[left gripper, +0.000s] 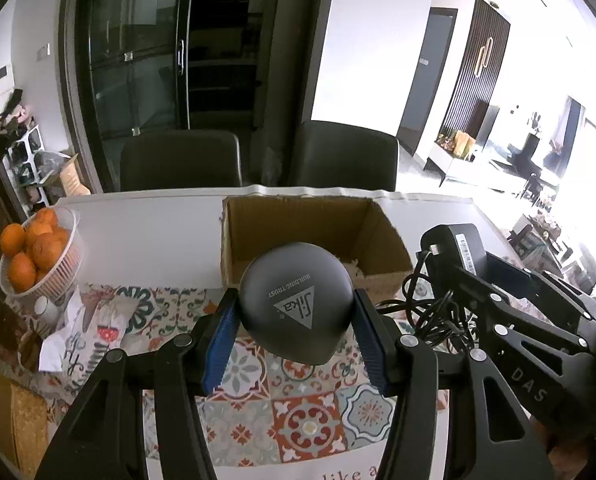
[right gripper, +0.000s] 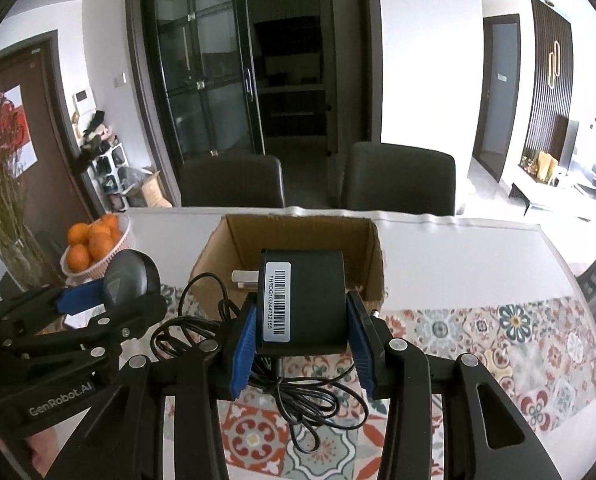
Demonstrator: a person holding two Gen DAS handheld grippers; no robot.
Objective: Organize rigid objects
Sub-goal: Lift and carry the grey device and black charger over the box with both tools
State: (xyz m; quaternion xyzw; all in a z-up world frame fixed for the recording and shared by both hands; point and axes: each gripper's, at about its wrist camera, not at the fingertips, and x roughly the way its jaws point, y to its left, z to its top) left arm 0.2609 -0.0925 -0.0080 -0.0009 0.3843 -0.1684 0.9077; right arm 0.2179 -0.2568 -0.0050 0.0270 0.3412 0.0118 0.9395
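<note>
A: Two items in hand, both carried clear of the patterned tablecloth and both on the near side of the cardboard box. Item one: dark rounded object with a triangle logo, clamped between the blue pads of the left gripper, just in front of the box's near wall.

B: Item two?

A: Black power adapter with a barcode label, its plug prongs pointing left, pinched by the right gripper. Its black cable hangs in loose loops beneath, near the box's front.

B: Jaw condition?

A: Both sets closed partway, pads pressing the sides of their loads. Neither is slack.

B: Step in hand?

A: By my reading, the carry toward the box, which stands open. Release not yet made.

B: Next move requires?

A: Probably bringing each load over the box's rim before the jaws part. The trailing cable may snag on the near wall, so it wants clearance.
</note>
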